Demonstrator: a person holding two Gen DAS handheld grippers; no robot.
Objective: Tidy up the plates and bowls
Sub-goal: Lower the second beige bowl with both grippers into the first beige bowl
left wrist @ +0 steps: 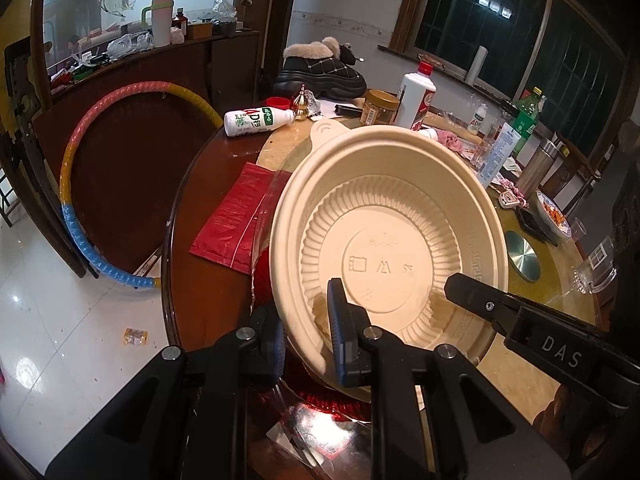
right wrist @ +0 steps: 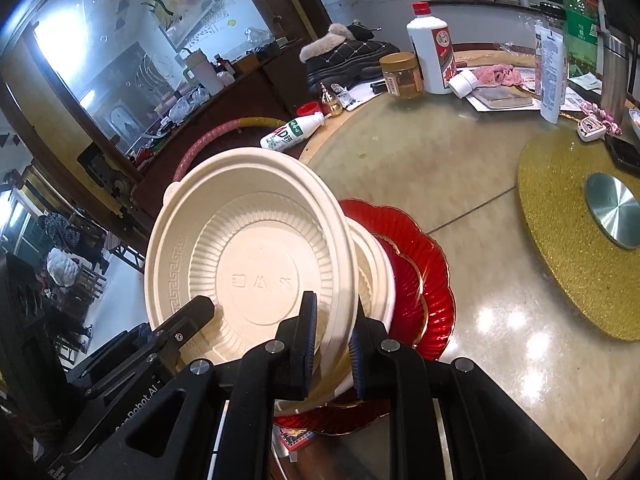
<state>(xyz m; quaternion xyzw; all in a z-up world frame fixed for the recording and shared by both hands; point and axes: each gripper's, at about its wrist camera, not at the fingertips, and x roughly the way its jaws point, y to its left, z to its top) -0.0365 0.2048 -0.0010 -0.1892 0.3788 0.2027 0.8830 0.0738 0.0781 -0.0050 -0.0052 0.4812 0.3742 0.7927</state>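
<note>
Beige bowl [left wrist: 384, 216], ribbed inside, tipped up on its edge with the open side facing both cameras. Pinched at the near rim by the left gripper [left wrist: 306, 332], one blue pad inside the bowl and one finger outside, closed tight on the wall. Pinched on the other side of the near rim by the right gripper [right wrist: 334, 328] in the same way, one finger in and one out. Held up off the table, just over a second beige bowl [right wrist: 378, 276]. Cannot tell if touching that one or not.

Second beige bowl sitting on a stack of red plates [right wrist: 430, 280] with wavy edges and thin gold trim. Stack resting near the edge of the round table [right wrist: 460, 168].

Farther back on the table: a small white milk bottle [right wrist: 290, 134] lying on its side, a tall white bottle [right wrist: 432, 52] with a red cap standing up, a brown jar [right wrist: 401, 75] just beside it, and a furry black boot [left wrist: 320, 70]. Gold round mat [right wrist: 560, 240] with a shiny metal disc [right wrist: 614, 210] in the middle, off to the right. Flat red bag [left wrist: 230, 216] beside the plates. Striped hula hoop [left wrist: 80, 184] leaning past the table edge.
</note>
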